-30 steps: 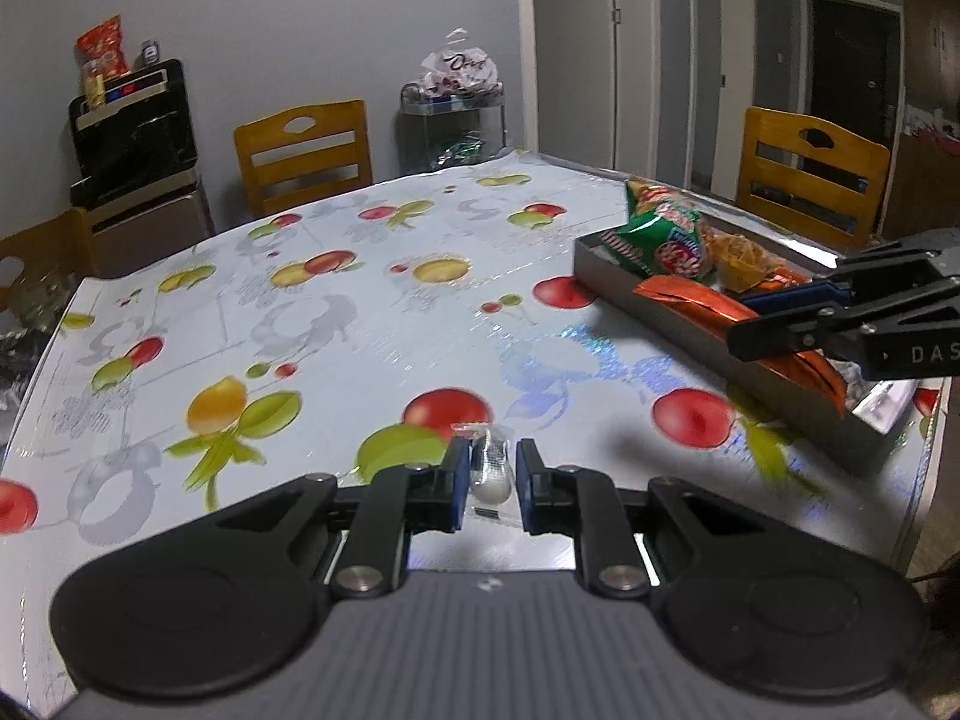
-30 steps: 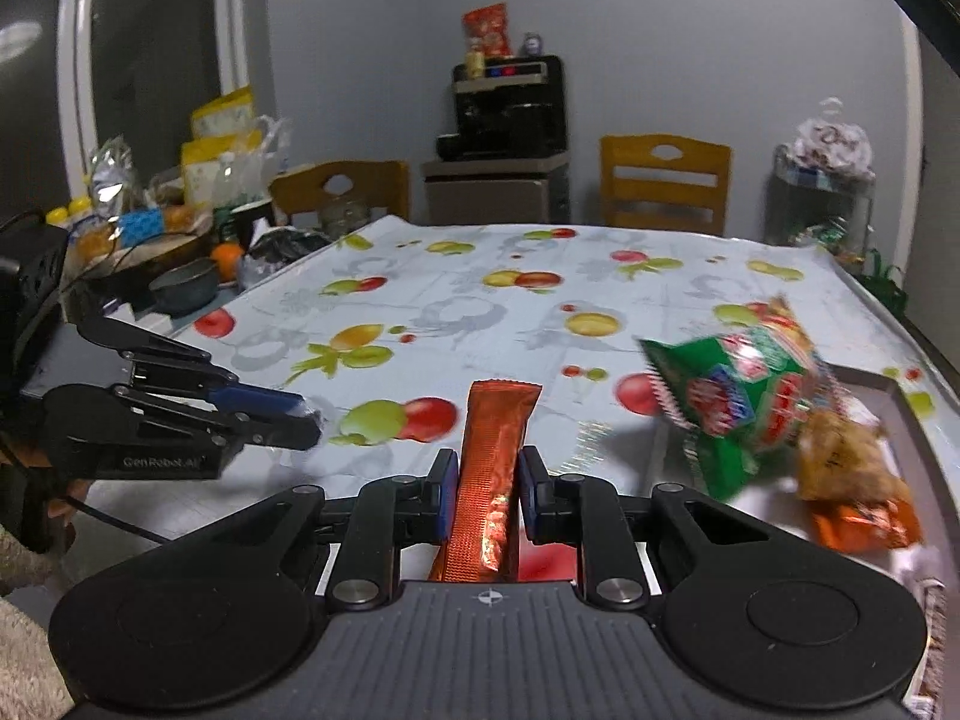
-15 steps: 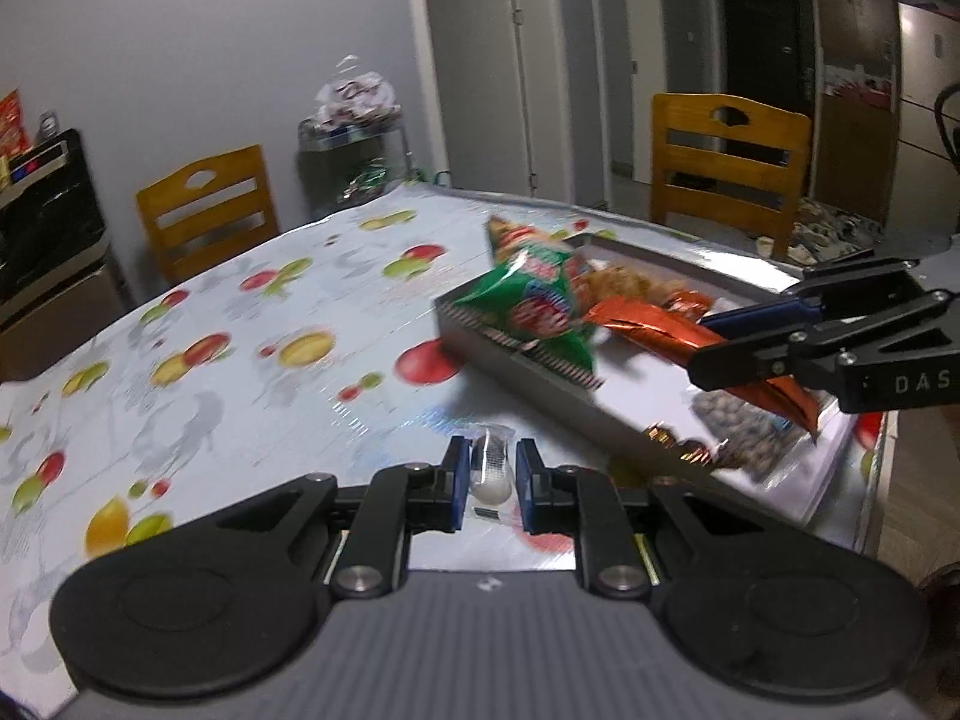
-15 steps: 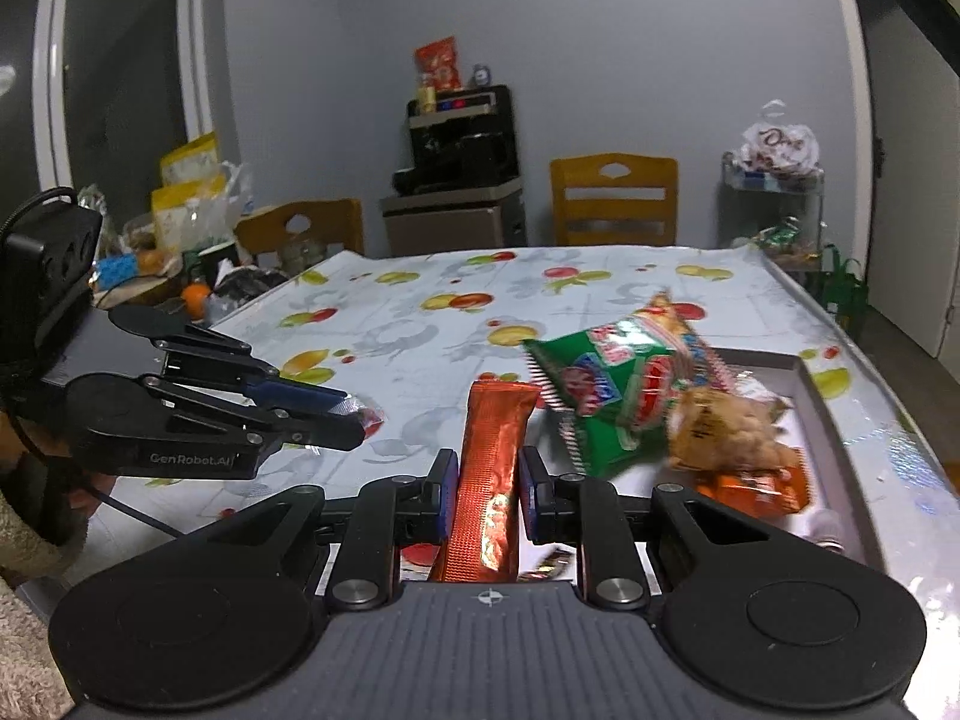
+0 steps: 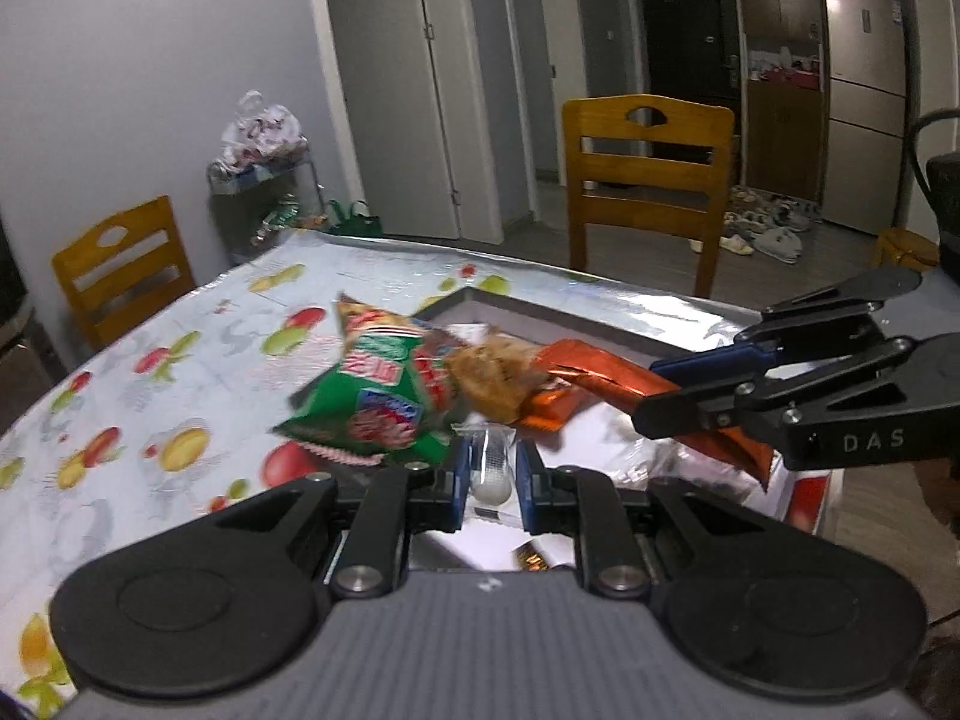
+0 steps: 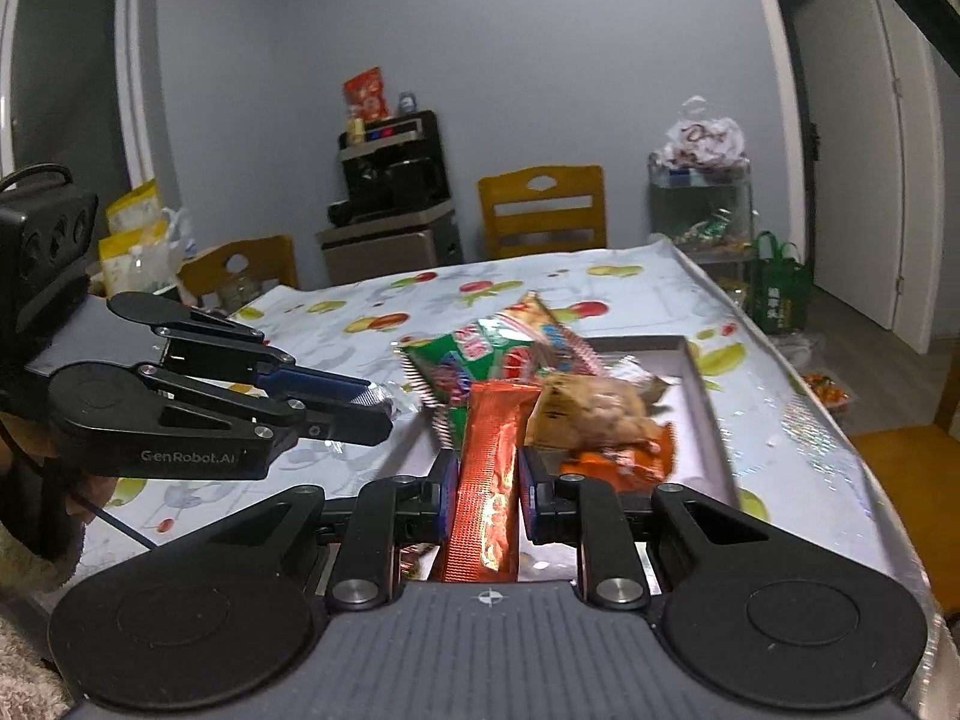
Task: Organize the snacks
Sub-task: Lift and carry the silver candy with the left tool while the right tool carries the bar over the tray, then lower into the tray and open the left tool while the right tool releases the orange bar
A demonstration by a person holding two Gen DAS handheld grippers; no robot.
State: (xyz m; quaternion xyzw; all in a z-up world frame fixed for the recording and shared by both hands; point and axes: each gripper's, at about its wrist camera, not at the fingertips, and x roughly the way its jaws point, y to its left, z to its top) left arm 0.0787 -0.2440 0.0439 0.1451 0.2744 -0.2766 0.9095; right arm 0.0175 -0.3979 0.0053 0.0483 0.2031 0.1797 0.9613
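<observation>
My left gripper [image 5: 492, 462] is shut on a small clear-wrapped white candy [image 5: 493, 474] and hangs at the near left side of the grey tray [image 5: 540, 315]. My right gripper [image 6: 483, 462] is shut on a long orange-red snack bar [image 6: 487, 480], which points over the tray [image 6: 693, 360]. In the tray a green chip bag [image 6: 480, 360] leans on the left wall, beside a brown snack bag [image 6: 594, 414] and orange packets [image 6: 618, 459]. From the right wrist view the left gripper [image 6: 372, 408] hovers left of the bar. Across in the left wrist view, the right gripper [image 5: 654, 390] holds the bar [image 5: 600, 372].
The fruit-print tablecloth [image 5: 180, 408] covers the table, whose edge runs just right of the tray. Wooden chairs [image 5: 648, 174] [image 6: 543, 210] stand around it. A rack with a plastic bag [image 6: 702, 192], a black machine [image 6: 393, 168] and bags at the far left [image 6: 132, 240] line the room.
Both grippers have swung toward the tray, the left from over the open tablecloth to the tray's near side. Each still holds the same snack.
</observation>
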